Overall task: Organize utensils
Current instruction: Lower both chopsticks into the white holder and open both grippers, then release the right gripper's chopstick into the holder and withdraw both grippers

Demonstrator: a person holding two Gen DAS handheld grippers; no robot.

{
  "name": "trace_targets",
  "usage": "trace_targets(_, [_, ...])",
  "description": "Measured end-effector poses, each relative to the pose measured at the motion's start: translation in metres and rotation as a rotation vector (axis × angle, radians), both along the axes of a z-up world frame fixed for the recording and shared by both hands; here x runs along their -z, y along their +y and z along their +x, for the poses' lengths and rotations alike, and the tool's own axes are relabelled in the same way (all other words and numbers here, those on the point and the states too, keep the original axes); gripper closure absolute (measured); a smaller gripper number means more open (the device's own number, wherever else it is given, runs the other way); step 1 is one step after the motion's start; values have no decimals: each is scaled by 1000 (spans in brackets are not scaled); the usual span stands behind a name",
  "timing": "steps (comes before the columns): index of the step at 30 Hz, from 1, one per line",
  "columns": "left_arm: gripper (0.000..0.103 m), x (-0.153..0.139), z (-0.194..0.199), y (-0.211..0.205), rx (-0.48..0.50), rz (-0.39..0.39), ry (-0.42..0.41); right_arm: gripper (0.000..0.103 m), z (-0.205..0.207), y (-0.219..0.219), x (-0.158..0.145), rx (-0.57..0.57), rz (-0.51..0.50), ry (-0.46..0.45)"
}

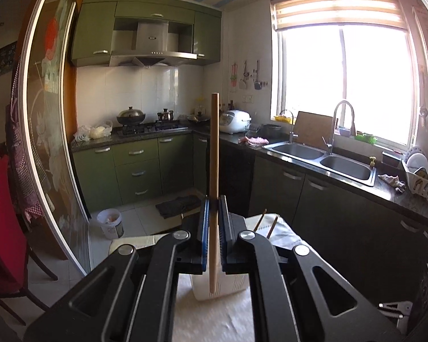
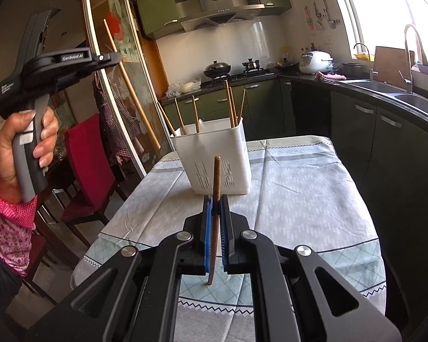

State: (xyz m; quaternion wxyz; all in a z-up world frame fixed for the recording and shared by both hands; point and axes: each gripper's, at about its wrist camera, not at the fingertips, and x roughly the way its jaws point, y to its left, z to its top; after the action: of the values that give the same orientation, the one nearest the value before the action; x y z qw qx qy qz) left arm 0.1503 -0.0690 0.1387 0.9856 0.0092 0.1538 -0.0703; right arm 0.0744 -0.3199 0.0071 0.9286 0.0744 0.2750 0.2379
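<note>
My left gripper (image 1: 214, 199) is shut on a light wooden chopstick (image 1: 214, 154) that stands upright between its blue pads, above the white utensil holder (image 1: 236, 282). In the right wrist view the left gripper (image 2: 117, 57) is held high at the left with that chopstick (image 2: 131, 91) slanting through it. My right gripper (image 2: 215, 199) is shut on a dark brown chopstick (image 2: 216, 179), a little in front of the white holder (image 2: 214, 159). Several chopsticks (image 2: 231, 105) stand in the holder on the clothed table (image 2: 299, 193).
A red chair (image 2: 85, 165) stands left of the table by a glass sliding door (image 2: 114, 85). Dark counter with a double sink (image 1: 322, 156) and faucet runs along the right. Green cabinets, stove and pots (image 1: 131, 116) are at the back. A white bucket (image 1: 111, 222) sits on the floor.
</note>
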Motion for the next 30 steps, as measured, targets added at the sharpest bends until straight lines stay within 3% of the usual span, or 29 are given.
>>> trace_targets(3, [97, -7, 22, -15, -19, 8, -52, 97, 1, -3, 1, 4, 6, 3])
trace_targets(6, [97, 2, 48, -27, -43, 28, -46, 96, 1, -5, 2, 5, 13, 7])
trace_targets(12, [97, 42, 85, -28, -92, 35, 59, 96, 3, -8, 2, 0, 23, 15])
trace_targets(19, [96, 80, 91, -27, -84, 70, 158, 96, 3, -8, 1, 2, 23, 19])
trace_targets(21, [90, 86, 90, -27, -76, 72, 178, 96, 3, -7, 0, 1, 19, 18])
trace_targets(23, [68, 88, 88, -25, -72, 64, 181, 96, 4, -6, 0, 4, 15, 18])
trace_targets(24, [65, 88, 85, -23, -74, 56, 176, 96, 4, -5, 0, 6, 13, 17])
trace_targets(30, [63, 76, 38, -8, -55, -10, 114, 96, 4, -5, -5, 9, 8, 7])
